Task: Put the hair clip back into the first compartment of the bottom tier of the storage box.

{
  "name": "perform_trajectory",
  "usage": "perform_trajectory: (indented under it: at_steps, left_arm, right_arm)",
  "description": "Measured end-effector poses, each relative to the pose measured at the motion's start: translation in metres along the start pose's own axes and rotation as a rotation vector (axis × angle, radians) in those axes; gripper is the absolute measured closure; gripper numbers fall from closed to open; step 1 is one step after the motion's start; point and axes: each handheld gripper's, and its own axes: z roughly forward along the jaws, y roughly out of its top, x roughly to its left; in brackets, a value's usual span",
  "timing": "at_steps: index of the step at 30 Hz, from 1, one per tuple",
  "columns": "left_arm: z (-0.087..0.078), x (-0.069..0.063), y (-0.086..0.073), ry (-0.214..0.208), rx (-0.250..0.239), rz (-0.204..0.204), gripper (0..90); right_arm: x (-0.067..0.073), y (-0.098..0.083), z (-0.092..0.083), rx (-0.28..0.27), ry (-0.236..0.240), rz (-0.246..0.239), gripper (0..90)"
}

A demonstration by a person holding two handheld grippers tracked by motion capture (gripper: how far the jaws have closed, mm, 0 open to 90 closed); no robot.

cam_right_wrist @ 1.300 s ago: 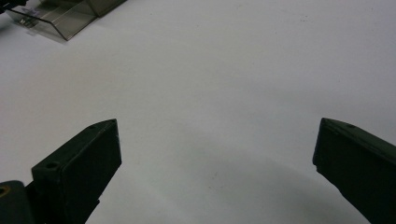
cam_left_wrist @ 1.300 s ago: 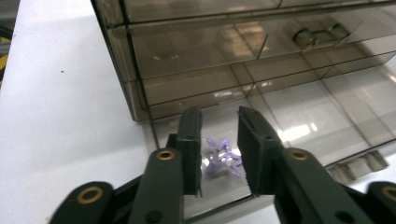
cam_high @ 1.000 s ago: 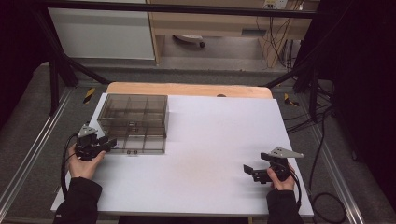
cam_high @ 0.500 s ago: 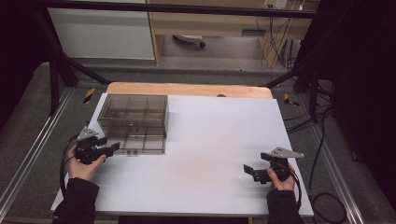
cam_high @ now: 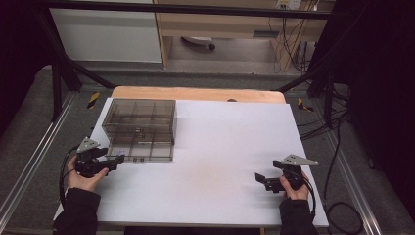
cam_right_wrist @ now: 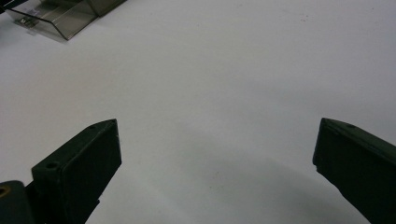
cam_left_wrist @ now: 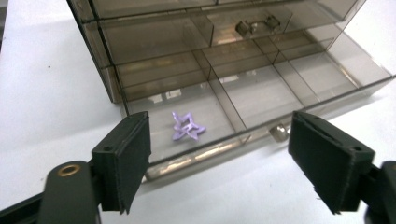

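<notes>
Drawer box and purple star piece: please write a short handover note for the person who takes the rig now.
Left gripper: open, nothing between its fingers, jaws just been opening, at the pulled-out bottom drawer of the smoky drawer box.
Right gripper: open, empty, over the bare white table.
Purple star piece: lies in the drawer's corner compartment nearest the left gripper.
Done: piece is in. Left, probably: push the drawer shut.

- No text, label, brand, number or sign is showing legibly anywhere: nothing readable is appearing on the smoky drawer box (cam_high: 139, 128) or the white table (cam_high: 230, 147).
</notes>
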Motion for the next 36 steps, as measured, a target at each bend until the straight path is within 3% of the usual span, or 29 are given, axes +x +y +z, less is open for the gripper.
perform_trajectory:
  at_steps: [10, 36]
  left_arm:
    - [-0.003, -0.008, -0.004, -0.006, 0.02, 0.019, 12.3]
    - [-0.001, -0.023, -0.016, -0.02, 0.045, 0.042, 10.4]
  right_arm:
    - [0.0, 0.0, 0.0, 0.0, 0.0, 0.0, 1.8]
    - [0.0, 0.0, 0.0, 0.0, -0.001, 0.002, 1.8]
